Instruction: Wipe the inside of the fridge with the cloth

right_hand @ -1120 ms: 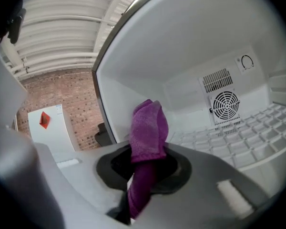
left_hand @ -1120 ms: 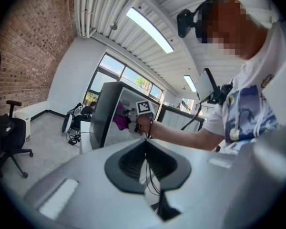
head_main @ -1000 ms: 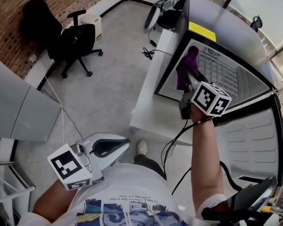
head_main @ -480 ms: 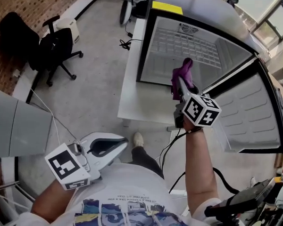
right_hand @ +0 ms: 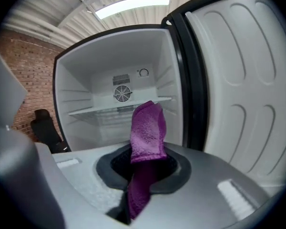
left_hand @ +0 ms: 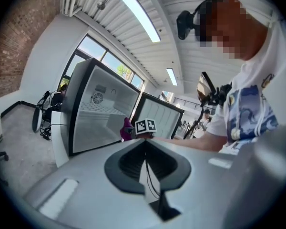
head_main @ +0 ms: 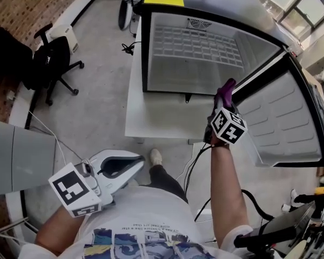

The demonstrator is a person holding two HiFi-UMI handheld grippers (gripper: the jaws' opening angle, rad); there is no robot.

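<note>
Purple cloth (right_hand: pixel 147 132) looks soft and floppy, so it'll probably droop wherever it isn't pinched. The right gripper (right_hand: pixel 142 175) is clamped on its lower end, holding it up in front of the open fridge (right_hand: pixel 86 104). Left gripper (left_hand: pixel 145 168) is closed on nothing.

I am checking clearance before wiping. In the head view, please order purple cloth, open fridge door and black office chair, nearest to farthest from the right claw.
1. purple cloth, held in the right claw.
2. fridge door, just to its right.
3. office chair, far left.
</note>
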